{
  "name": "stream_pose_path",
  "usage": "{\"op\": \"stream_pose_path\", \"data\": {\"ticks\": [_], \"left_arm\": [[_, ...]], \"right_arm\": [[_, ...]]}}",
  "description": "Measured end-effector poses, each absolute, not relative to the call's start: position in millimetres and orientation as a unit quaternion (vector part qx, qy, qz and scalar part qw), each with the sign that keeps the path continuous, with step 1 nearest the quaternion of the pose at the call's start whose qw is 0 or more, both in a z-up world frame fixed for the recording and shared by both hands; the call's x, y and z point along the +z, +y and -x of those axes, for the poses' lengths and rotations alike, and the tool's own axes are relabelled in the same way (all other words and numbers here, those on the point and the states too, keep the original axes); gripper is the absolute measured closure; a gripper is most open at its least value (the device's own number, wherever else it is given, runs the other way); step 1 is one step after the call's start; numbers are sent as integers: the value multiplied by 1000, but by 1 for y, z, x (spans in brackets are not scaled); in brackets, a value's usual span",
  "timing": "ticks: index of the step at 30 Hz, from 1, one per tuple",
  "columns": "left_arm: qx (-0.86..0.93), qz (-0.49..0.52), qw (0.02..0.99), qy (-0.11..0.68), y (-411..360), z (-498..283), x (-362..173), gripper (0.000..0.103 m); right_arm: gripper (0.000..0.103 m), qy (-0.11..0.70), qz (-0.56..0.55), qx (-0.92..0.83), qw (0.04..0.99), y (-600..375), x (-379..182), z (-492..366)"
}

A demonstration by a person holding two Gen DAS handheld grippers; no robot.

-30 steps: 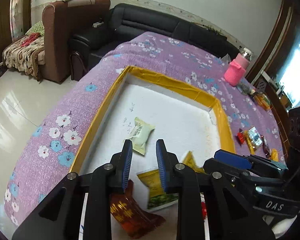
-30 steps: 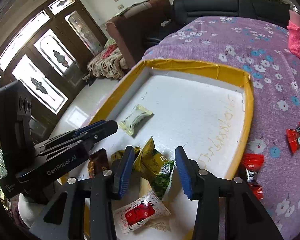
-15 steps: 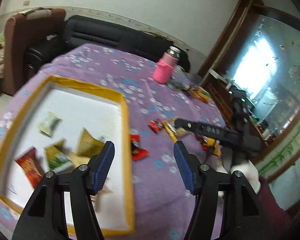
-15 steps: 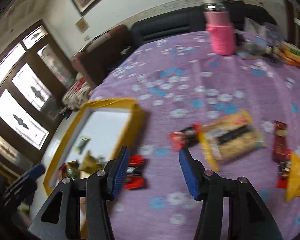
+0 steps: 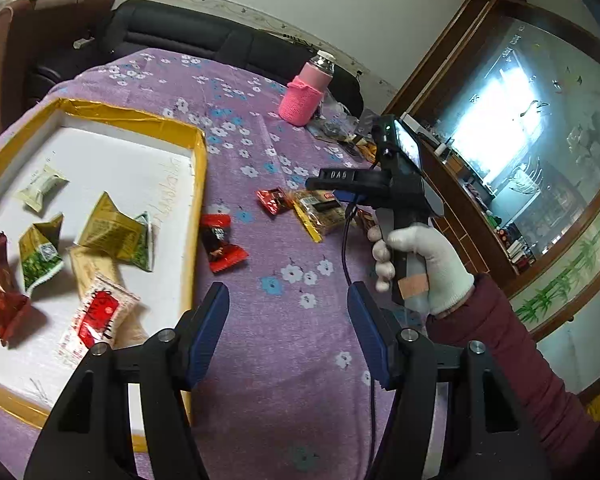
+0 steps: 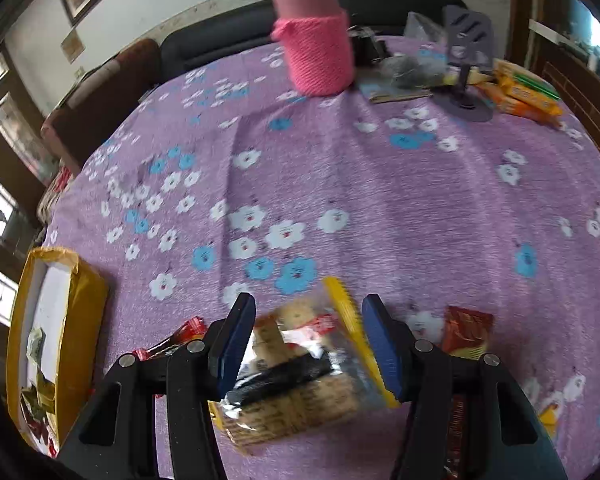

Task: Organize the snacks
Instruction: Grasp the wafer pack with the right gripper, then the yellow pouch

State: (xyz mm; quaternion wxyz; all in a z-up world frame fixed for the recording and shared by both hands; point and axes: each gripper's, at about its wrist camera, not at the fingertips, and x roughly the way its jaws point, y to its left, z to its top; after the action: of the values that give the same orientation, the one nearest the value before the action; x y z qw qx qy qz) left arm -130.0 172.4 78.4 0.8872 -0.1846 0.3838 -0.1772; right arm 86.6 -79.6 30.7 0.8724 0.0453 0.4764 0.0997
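Both grippers have left the tray and swung right, out over the purple flowered desk cloth (image 6: 380, 184). A second ago both hung over the tray's white floor among the packets; now neither has anything between its fingers that it presses on.

Nearest, left wrist view: left gripper (image 5: 287, 332) spread, nothing between the fingers, only bare cloth below. It was almost pressed together a second ago, so I judge a packet has just been let go into the tray.

Tray (image 5: 197, 184), yellow-rimmed, lies at left. It holds about six packets, among them a red and white packet (image 5: 97, 312) near its front, green and gold ones at mid-floor, a pale packet (image 5: 41, 188) farther back.

Just right of the tray rim, on the cloth: a red and black packet (image 5: 219, 240), still loose.

Farther right: right gripper (image 6: 308, 344), held in a white-gloved hand (image 5: 420, 264). Its fingers stand spread and straddle a clear biscuit packet with yellow edges (image 6: 300, 368). The pads do not look to be pressing on it; the picture is blurred there, so contact is uncertain. A small red packet (image 6: 466, 332) lies just right of it, another red one (image 6: 179, 338) just left.

Far end: pink knit-covered bottle (image 6: 316, 48), a clutter of bags and orange boxes behind.

Reading: drop-off finished, next pickup begun. Biscuit packet looks the next target. Several snacks remain outside the tray; task roughly mid-way.
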Motion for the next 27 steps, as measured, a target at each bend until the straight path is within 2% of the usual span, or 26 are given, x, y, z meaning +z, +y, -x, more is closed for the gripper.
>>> {"op": "stream_pose_path", "data": {"ticks": [3, 11, 14, 17, 19, 22, 27], "left_arm": [[-172, 182, 890, 381, 175, 131, 79, 43], [-179, 174, 886, 392, 161, 129, 74, 43], [-183, 161, 886, 395, 154, 131, 75, 43], [-182, 151, 885, 401, 149, 131, 73, 42], [-180, 152, 883, 406, 145, 128, 70, 41], [-182, 142, 880, 415, 132, 119, 66, 41], [-207, 83, 881, 417, 93, 74, 75, 41]], "right_arm": [[49, 473, 15, 131, 871, -56, 30, -71], [52, 482, 77, 249, 836, -38, 30, 18], [55, 473, 36, 291, 831, -61, 46, 38], [47, 434, -31, 255, 863, -117, 73, 43], [31, 408, -42, 196, 891, -153, 83, 44], [29, 403, -46, 117, 907, -194, 78, 41], [29, 417, -88, 101, 899, -218, 48, 30]]}}
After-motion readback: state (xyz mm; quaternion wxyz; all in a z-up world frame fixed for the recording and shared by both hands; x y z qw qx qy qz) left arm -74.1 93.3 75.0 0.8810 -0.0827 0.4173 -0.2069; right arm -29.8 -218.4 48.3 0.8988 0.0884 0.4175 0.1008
